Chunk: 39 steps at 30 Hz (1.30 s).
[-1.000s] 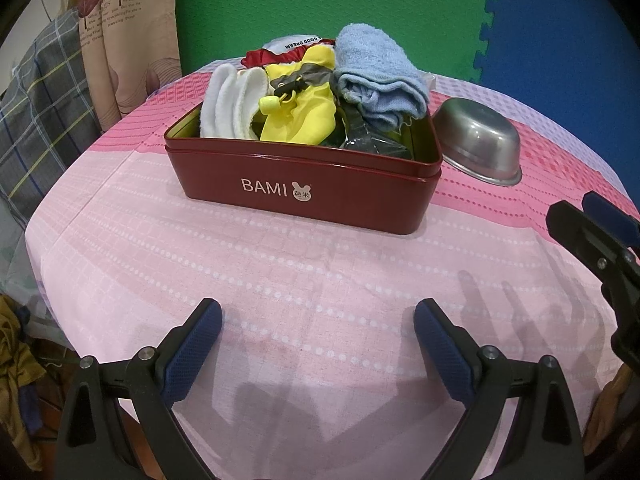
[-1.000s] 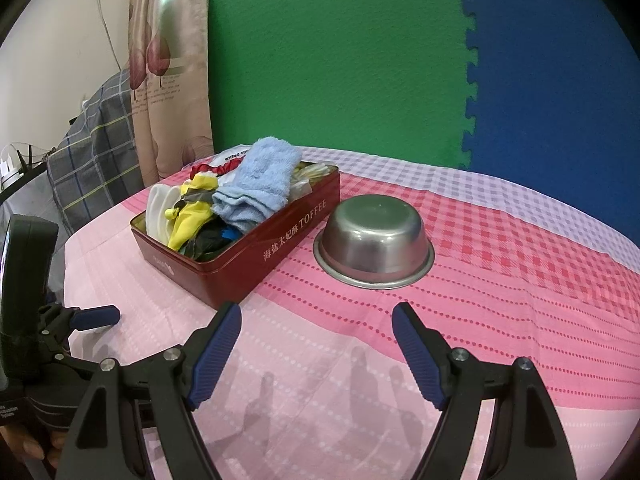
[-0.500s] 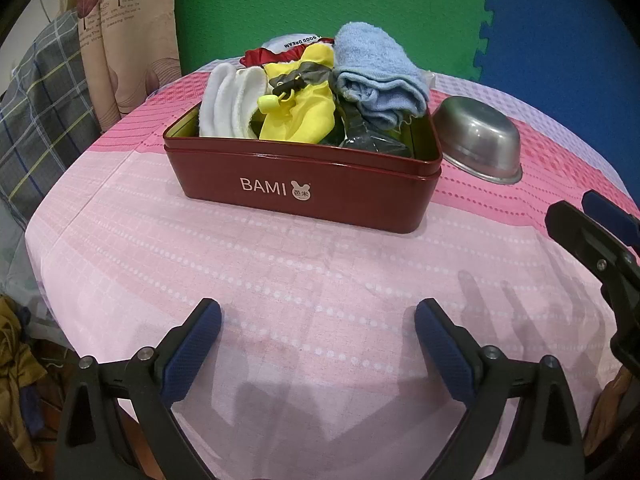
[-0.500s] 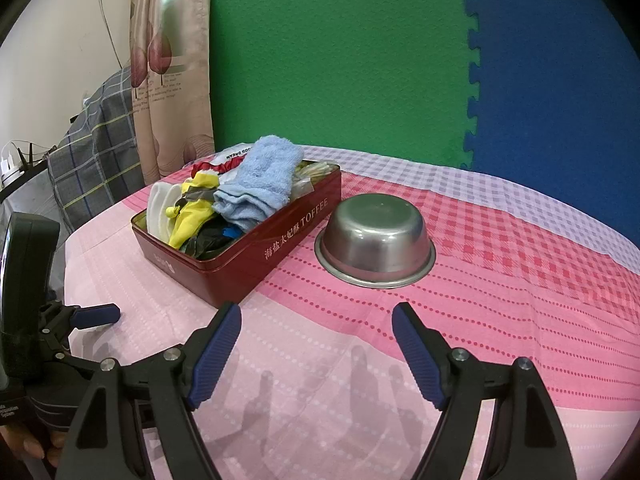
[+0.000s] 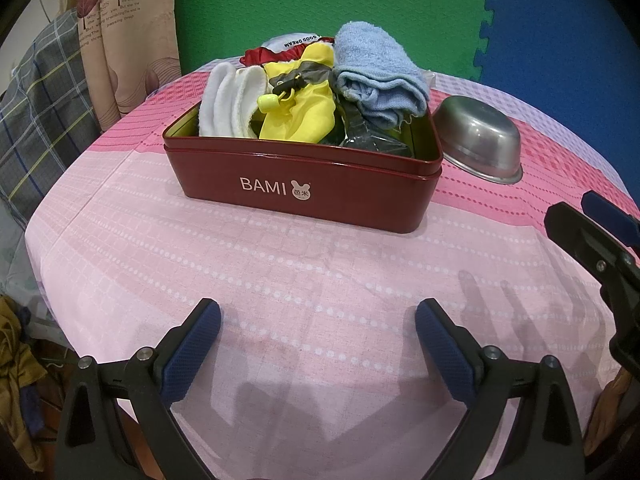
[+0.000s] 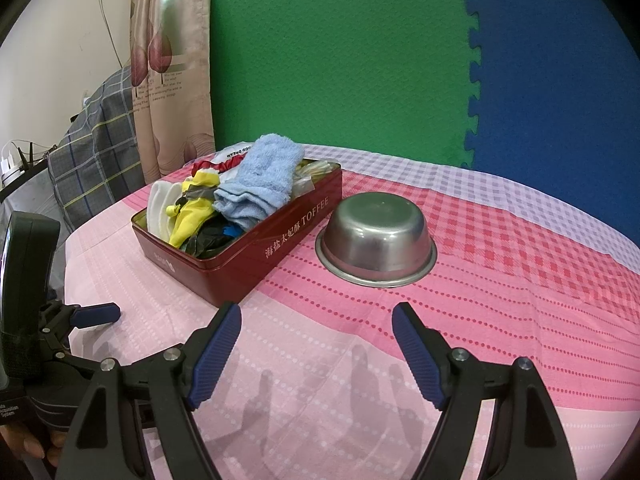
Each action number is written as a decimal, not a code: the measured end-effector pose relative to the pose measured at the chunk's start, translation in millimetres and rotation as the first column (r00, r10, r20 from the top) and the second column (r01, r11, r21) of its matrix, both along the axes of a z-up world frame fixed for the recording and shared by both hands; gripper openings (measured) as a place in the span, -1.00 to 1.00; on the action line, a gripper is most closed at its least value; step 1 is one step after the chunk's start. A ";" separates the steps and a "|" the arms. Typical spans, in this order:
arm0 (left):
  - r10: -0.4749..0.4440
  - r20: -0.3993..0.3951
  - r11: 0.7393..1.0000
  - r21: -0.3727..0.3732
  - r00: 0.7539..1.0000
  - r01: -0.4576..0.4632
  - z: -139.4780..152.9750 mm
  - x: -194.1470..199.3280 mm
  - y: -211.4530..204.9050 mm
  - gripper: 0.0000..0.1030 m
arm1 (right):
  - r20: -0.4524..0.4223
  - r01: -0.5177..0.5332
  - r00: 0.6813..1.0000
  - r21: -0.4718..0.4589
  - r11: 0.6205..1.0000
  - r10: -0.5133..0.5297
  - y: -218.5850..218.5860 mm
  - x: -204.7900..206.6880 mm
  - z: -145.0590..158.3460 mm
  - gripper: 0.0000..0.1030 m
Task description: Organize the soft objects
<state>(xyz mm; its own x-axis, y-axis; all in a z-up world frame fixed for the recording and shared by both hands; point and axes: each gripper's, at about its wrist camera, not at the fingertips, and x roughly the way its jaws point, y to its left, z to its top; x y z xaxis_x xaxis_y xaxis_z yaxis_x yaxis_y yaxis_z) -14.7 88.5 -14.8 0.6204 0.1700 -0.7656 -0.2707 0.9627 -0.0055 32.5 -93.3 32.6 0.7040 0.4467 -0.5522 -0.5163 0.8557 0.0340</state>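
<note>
**Over the pink cloth: both tongs idle, tin heaped past its rim**

Above the near edge of the round table with its pink dotted tablecloth (image 5: pixel 280 280), the left gripper (image 5: pixel 318 344) hangs with its blue-padded jaws spread wide and nothing between them. The right gripper (image 6: pixel 316 350) is likewise released and empty, aimed at the gap between tin and bowl. Both are well apart from anything they might grasp.

Beyond them stands the dark red rectangular metal tin (image 5: pixel 304 184), lidless and crammed with the soft things: a folded light-blue terry towel (image 5: pixel 376 76) riding on top at the right, a yellow thin fabric bundle with a grey drawstring (image 5: pixel 300 116) in the middle, folded white fleece pieces (image 5: pixel 226 108) at the left, a red-trimmed white cloth (image 5: pixel 288 46) at the back and dark crinkled plastic-looking material (image 5: pixel 368 140) low at the front, though what that last item is I cannot tell. Just beside the tin lies an upturned stainless steel bowl (image 6: pixel 376 236).

The risks, as I judge them:
- The towel sits above the rim; pulling a neighbour could drag it onto the table.
- The drawstring may snag, lifting several pieces at once.
- Thin fabric could slip from the pads.
- A sideways tug might slide the light tin into the bowl
</note>
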 end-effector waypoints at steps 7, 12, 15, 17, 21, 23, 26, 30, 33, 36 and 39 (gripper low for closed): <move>0.000 0.001 1.000 0.001 1.000 0.000 -0.1 0.0 0.0 0.89 | 0.000 -0.002 1.000 -0.002 1.000 0.002 0.4 0.3 0.1 0.55; -0.001 0.000 1.000 0.001 1.000 0.001 -0.1 -0.1 0.0 0.90 | 0.000 0.000 1.000 -0.001 1.000 0.000 0.5 0.6 0.5 0.55; -0.001 0.000 1.000 0.002 1.000 0.001 -0.3 0.2 -0.1 0.90 | -0.001 0.000 1.000 -0.001 1.000 0.000 0.9 0.8 0.4 0.55; 0.000 0.000 1.000 0.001 1.000 0.000 -0.3 0.2 -0.2 0.90 | -0.002 0.000 1.000 -0.001 1.000 0.000 0.8 1.0 0.6 0.55; 0.000 -0.001 1.000 0.002 1.000 0.000 -0.3 0.2 -0.3 0.91 | -0.001 -0.001 1.000 -0.002 1.000 0.001 0.8 1.4 0.7 0.55; 0.000 -0.001 1.000 0.001 1.000 0.000 -0.4 0.2 -0.4 0.91 | -0.002 -0.001 1.000 -0.002 1.000 0.001 1.1 1.6 0.7 0.55; 0.001 -0.001 1.000 0.001 1.000 -0.001 -0.5 0.4 -0.4 0.92 | -0.002 0.000 1.000 -0.002 1.000 0.000 1.3 1.6 0.8 0.55; 0.001 -0.001 1.000 0.002 1.000 -0.001 -0.5 0.5 -0.5 0.93 | -0.003 0.000 1.000 -0.002 1.000 0.000 1.4 1.9 0.9 0.55; 0.001 -0.001 1.000 0.002 1.000 -0.001 -0.9 0.4 -0.7 0.93 | -0.002 0.000 1.000 -0.001 1.000 0.000 1.7 1.7 0.9 0.55; 0.001 -0.001 1.000 0.002 1.000 -0.001 -0.9 0.4 -0.6 0.93 | -0.003 -0.001 1.000 -0.002 1.000 0.001 1.8 2.0 0.8 0.55; 0.001 -0.001 1.000 0.002 1.000 -0.001 -1.2 0.7 -0.5 0.94 | -0.004 0.000 1.000 -0.002 1.000 0.000 1.9 2.2 1.0 0.55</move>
<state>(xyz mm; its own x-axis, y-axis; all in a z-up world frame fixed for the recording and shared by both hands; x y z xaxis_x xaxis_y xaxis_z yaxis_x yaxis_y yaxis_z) -14.0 88.0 -16.0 0.6195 0.1724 -0.7658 -0.2714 0.9625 -0.0029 34.7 -91.4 33.5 0.7018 0.4456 -0.5558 -0.5164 0.8557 0.0340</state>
